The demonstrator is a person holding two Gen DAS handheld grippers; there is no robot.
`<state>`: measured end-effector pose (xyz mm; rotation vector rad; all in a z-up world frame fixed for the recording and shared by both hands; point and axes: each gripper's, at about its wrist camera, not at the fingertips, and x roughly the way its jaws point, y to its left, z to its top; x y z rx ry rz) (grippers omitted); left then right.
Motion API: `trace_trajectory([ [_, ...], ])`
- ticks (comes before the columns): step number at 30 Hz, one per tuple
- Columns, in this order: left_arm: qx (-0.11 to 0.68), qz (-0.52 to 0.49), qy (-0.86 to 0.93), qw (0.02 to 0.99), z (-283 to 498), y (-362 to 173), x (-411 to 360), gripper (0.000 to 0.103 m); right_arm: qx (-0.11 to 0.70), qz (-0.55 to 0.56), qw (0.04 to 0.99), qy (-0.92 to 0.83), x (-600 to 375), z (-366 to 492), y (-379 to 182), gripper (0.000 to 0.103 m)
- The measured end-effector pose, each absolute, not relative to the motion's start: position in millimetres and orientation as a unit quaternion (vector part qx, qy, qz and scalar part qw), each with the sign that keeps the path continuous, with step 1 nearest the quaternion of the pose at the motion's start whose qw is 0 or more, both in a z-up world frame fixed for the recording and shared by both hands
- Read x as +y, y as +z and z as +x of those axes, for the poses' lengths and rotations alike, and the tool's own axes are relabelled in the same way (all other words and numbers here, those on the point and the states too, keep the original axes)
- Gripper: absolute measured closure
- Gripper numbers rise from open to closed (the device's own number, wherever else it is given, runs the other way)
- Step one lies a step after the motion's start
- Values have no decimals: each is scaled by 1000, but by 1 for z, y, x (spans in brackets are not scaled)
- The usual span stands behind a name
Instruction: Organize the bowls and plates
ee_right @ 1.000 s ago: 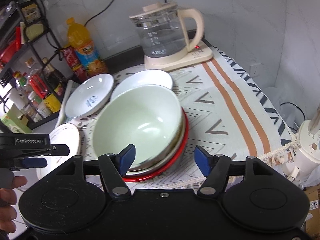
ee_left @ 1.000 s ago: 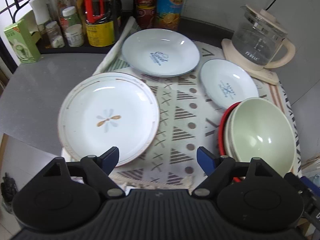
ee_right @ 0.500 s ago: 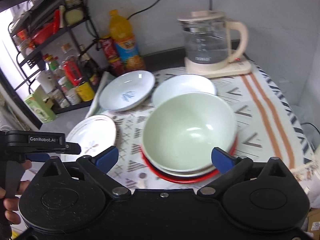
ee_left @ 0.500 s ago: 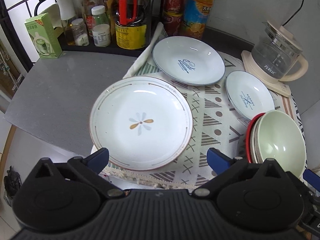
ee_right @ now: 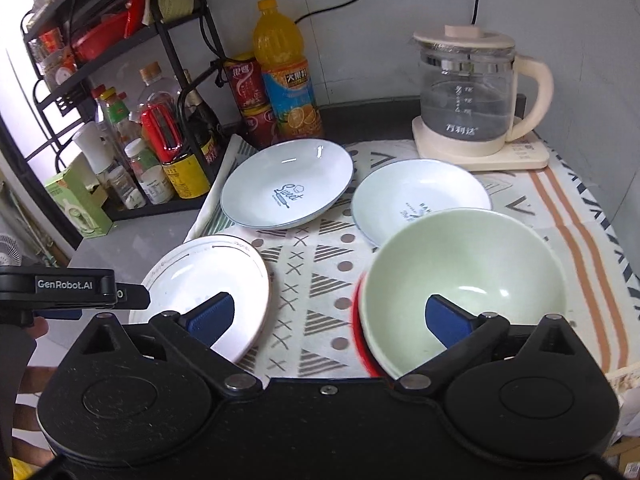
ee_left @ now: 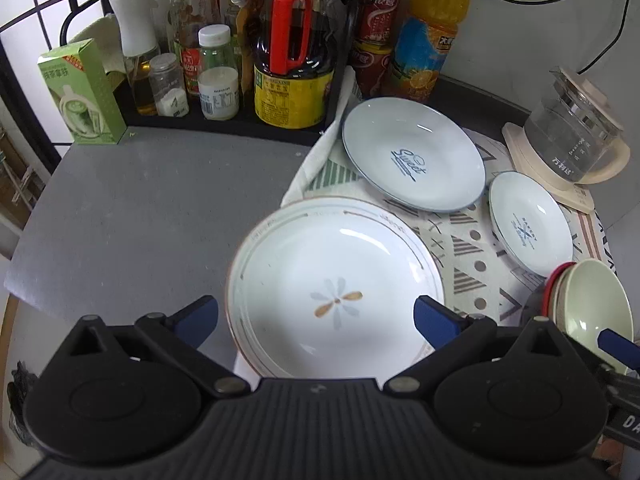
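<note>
Both grippers spread wide, holding nothing.
Your left gripper (ee_left: 316,316) straddles the flower plate (ee_left: 336,284) at the counter's near edge; your right gripper (ee_right: 328,316) hangs beside the green bowl (ee_right: 464,280).

The green bowl (ee_right: 464,276) hides most of the red bowl (ee_right: 357,320) and part of the small plate (ee_right: 416,196).

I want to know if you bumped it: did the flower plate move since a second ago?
Cannot tell. The flower plate looks farther right in the left wrist view, but so do the fixed bottles; its rim overlaps the patterned cloth as before, so the camera shifted.
</note>
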<state>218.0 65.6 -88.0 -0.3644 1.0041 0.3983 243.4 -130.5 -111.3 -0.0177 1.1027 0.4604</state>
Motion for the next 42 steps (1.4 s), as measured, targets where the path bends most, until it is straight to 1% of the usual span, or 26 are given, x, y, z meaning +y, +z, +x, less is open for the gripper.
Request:
trace_trajectory([
  [13, 492, -158, 105, 850, 258, -94, 130, 0, 536, -13, 826, 177, -59, 256, -126, 0],
  [21, 499, -153, 66, 851, 284, -98, 148, 0, 540, 6, 830, 138, -38, 263, -135, 0],
  [27, 490, -154, 50, 857, 305, -99, 157, 0, 532, 5, 839, 117, -28, 269, -141, 1],
  [33, 490, -160, 27, 857, 327, -109, 160, 2, 531, 10, 842, 95, -19, 280, -150, 9],
  [38, 479, -173, 12, 861, 342, -122, 158, 5, 534, 28, 841, 79, -18, 291, -161, 16],
  [41, 475, -189, 4, 859, 352, -129, 159, 10, 539, 57, 837, 78, -21, 299, -169, 26],
  [42, 474, -189, 3, 860, 356, -132, 159, 13, 540, 65, 835, 78, -21, 302, -172, 33],
])
